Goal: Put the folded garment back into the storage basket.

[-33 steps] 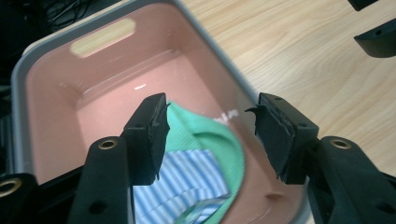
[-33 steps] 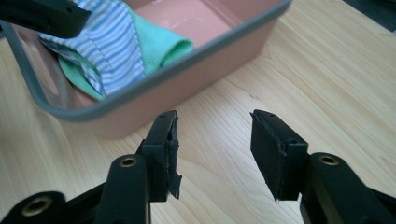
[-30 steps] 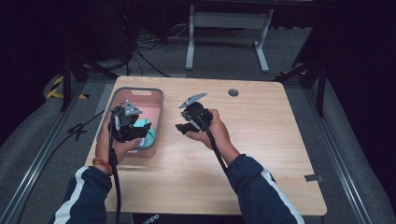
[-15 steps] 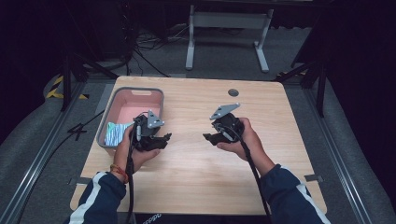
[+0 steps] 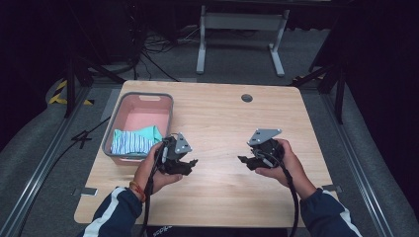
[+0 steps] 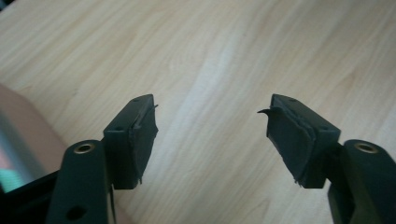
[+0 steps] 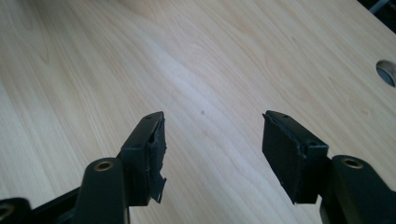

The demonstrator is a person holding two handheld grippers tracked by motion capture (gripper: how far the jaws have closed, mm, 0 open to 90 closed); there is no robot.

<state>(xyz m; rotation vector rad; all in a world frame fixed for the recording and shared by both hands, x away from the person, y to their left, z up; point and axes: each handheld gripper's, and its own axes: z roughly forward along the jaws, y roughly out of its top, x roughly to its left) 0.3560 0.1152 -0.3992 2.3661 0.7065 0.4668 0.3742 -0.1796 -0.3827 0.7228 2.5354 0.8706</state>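
A pink basket (image 5: pixel 121 106) with a grey rim stands at the table's left. Folded cloth, teal and blue-striped (image 5: pixel 136 140), lies in its near end. My left gripper (image 5: pixel 191 164) is held just right of the basket's near corner, above bare wood. In the left gripper view the left gripper (image 6: pixel 210 135) stands open with nothing between its black pads (image 6: pixel 140 140). My right gripper (image 5: pixel 242 160) hovers over the table's right half, pointing left. The right gripper view has the right gripper (image 7: pixel 212 149) open too, over bare wood.
The wooden table (image 5: pixel 217 123) has a round cable hole (image 5: pixel 246 98) near its far edge, which appears as the hole (image 7: pixel 386 72) in the right gripper view. A metal stand (image 5: pixel 237 29) and cables lie on the floor beyond the table. Floor rails run along both sides.
Both grippers have drawn back from the basket toward the near edge and moved apart, the right one going well to the right. The cloth now lies uncovered in the basket.
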